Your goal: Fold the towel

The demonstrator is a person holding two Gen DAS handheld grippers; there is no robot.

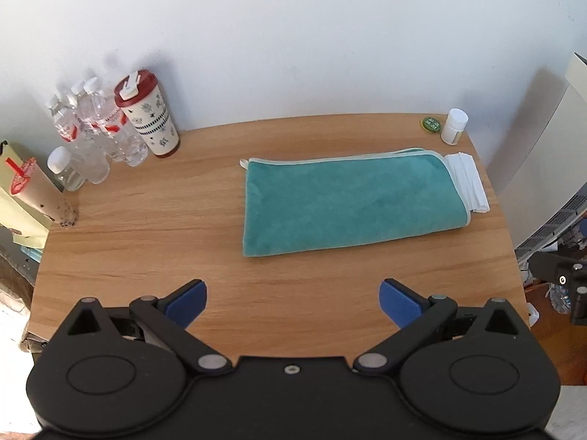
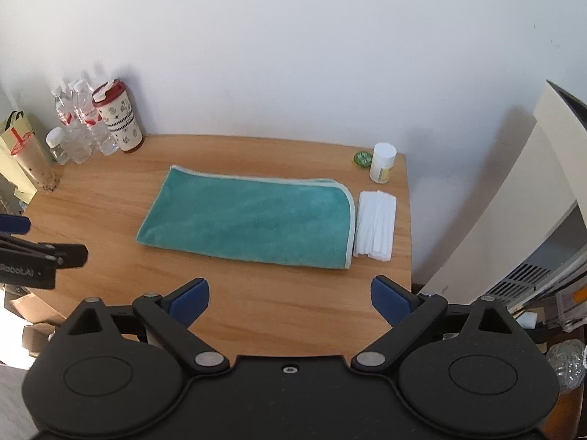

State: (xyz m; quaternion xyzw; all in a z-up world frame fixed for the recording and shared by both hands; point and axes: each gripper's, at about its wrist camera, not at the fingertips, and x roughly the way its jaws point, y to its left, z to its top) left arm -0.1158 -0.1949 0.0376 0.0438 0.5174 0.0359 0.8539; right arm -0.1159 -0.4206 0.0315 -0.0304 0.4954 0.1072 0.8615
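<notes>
A teal towel point(image 1: 348, 201) point(image 2: 249, 220) with a pale hem lies folded into a long strip on the wooden table point(image 1: 146, 220) point(image 2: 110, 190), its rounded end to the right. My left gripper point(image 1: 293, 302) hovers open above the table's near edge, short of the towel, nothing between its blue pads point(image 1: 187, 302). The right gripper point(image 2: 290, 300) is likewise open and empty, held back from the towel's near edge. Part of the left gripper point(image 2: 33, 256) shows at the left of the right wrist view, and the right gripper's black body point(image 1: 561, 278) at the right edge of the left wrist view.
A stack of white folded cloths point(image 1: 467, 183) point(image 2: 376, 227) lies against the towel's right end. Behind it stand a white pill bottle point(image 2: 382, 163) and a green lid point(image 2: 362, 158). Water bottles point(image 1: 91, 124), a red-lidded tumbler point(image 1: 150, 117) and a bubble tea cup point(image 1: 40, 194) crowd the back left corner.
</notes>
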